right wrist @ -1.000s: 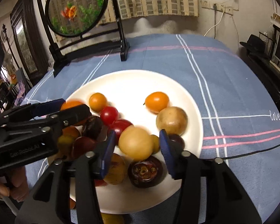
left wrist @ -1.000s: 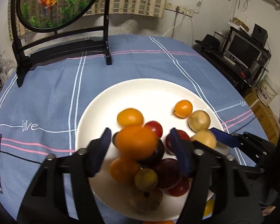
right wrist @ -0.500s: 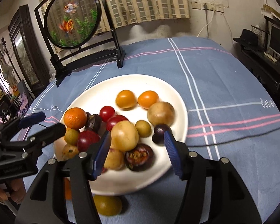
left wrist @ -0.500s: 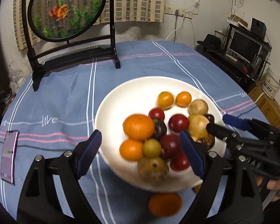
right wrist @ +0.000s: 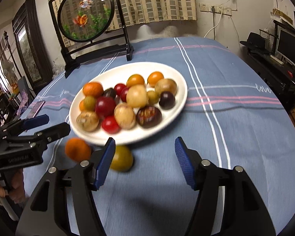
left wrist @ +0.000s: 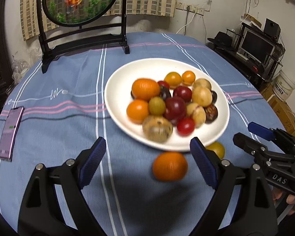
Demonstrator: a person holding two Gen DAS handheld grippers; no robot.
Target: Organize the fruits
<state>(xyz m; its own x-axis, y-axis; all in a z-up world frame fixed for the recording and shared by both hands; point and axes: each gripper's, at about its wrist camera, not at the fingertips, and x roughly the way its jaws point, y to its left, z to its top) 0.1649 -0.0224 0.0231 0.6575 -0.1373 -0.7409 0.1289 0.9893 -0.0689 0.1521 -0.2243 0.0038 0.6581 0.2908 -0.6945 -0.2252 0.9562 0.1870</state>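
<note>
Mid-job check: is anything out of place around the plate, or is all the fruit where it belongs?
Two fruits lie off the plate on the tablecloth, by its near rim: an orange and a yellow-green fruit. The rest are heaped on the plate. Both tongs, left and right, are open and empty.

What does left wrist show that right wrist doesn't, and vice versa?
Left wrist only: the whole phone lying flat on the tablecloth; in the right wrist view only a sliver of it shows.

Right wrist only: the dark framed cabinet off the table's far left, plus room clutter beside it.

Both: the white plate piled with fruit, the orange and the yellow-green fruit on the cloth just off the plate's near rim, the goldfish screen, and both grippers, left gripper and right gripper, open with nothing held; both have just been opening.
</note>
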